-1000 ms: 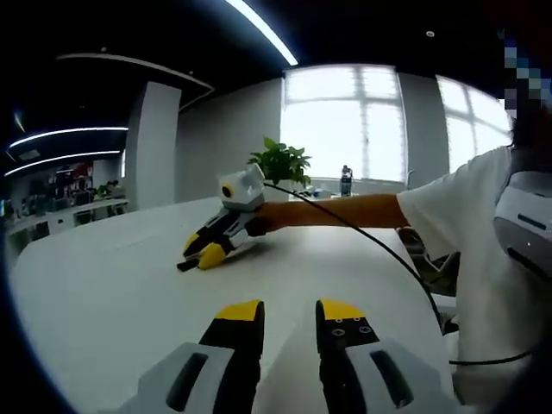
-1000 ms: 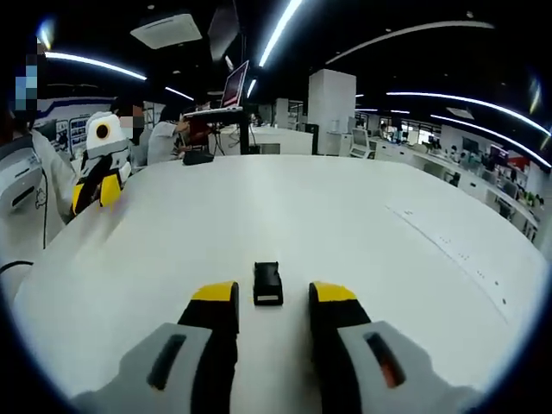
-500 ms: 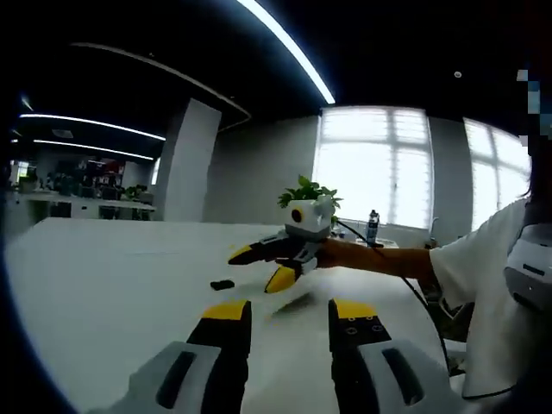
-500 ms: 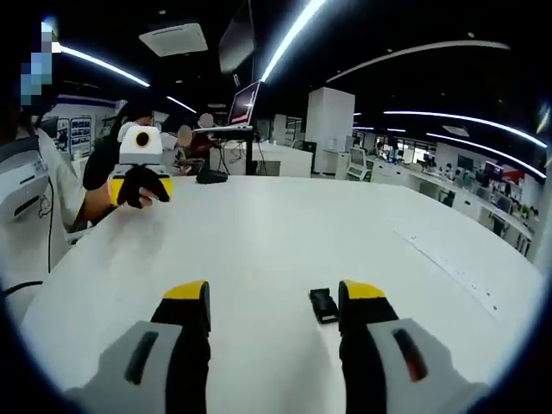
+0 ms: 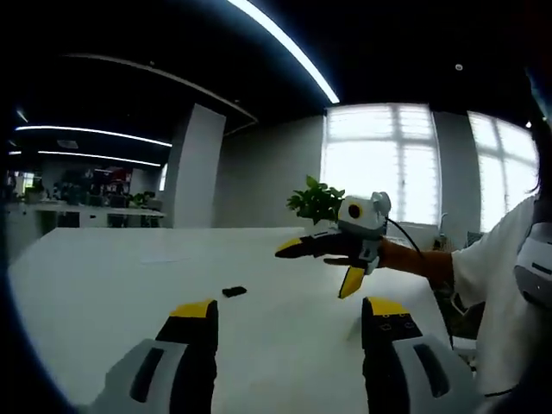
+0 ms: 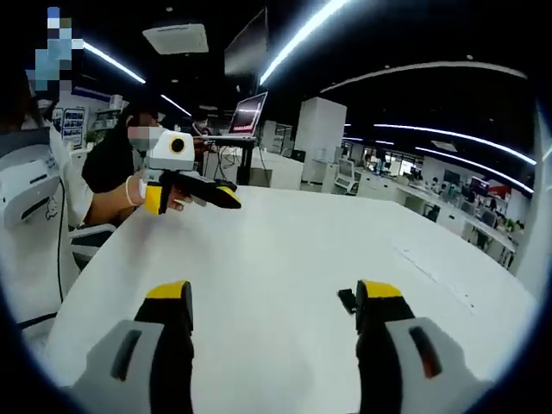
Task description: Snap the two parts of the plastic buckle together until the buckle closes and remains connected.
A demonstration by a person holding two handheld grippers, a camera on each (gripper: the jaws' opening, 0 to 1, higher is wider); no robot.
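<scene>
Buckle (image 5: 234, 291): lies loose on surface (image 5: 103, 285), ahead of left tongs (image 5: 289, 315). Both tongs, right tongs (image 6: 272, 297) included: wide open, empty. Snapping apparently not begun.

Buckle (image 6: 347, 299) partly hidden behind right gripper's fingers (image 6: 378, 304).

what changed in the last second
Both claws opened wider. The right claw lifted off the table and away from the buckle, which it was nearly straddling a second ago; the buckle now shows beside its right jaw. The buckle stayed lying on the table, untouched.
</scene>
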